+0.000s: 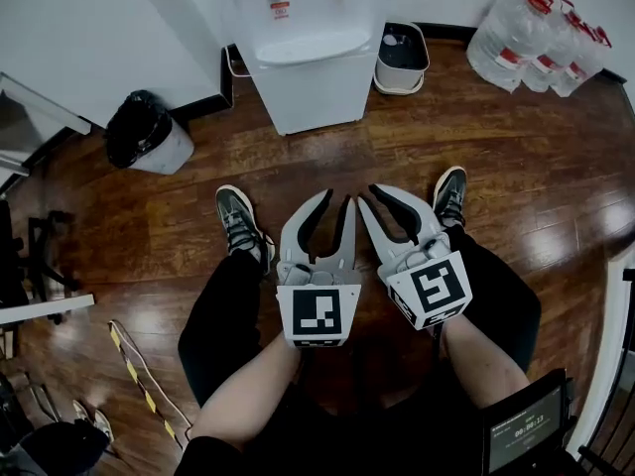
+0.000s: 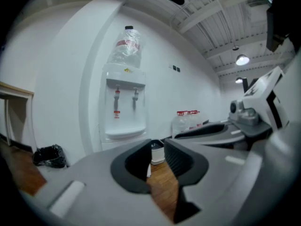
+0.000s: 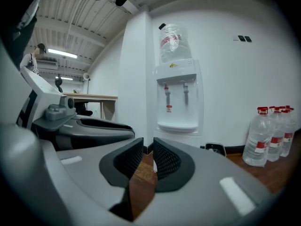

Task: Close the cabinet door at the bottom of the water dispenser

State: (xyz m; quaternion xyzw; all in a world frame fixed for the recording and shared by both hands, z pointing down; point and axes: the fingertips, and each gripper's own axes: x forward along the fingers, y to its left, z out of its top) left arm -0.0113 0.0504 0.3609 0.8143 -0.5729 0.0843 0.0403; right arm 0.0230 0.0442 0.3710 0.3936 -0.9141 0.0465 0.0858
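- Bin (image 1: 149,132) with black bag, far left on the floor (image 1: 496,167)
- Water dispenser (image 1: 310,62) ahead of me against the wall (image 1: 109,28); its cabinet door (image 1: 317,97) looks shut
- My left claw (image 1: 337,198) stands slightly parted, empty
- My right claw (image 1: 368,195) just beside it, narrower gap, empty
- Water bottles (image 1: 541,38) far right

This looks like an office or workroom corner rather than a home. A white water dispenser (image 1: 308,67) with a bottle on top stands against a plain white wall (image 1: 89,38). A cluster of spare water bottles (image 1: 536,38) sits in the far right corner of the dark wooden floor (image 1: 397,157). A bin lined with a black bag (image 1: 147,132) stands by the wall to the dispenser's left. A wood-topped desk (image 3: 91,97) shows further off, and cables (image 1: 139,375) lie at the floor's near left edge. Overhead is a bare beamed ceiling (image 2: 211,18) with a hanging lamp (image 2: 242,59) and a tube light (image 3: 61,53).
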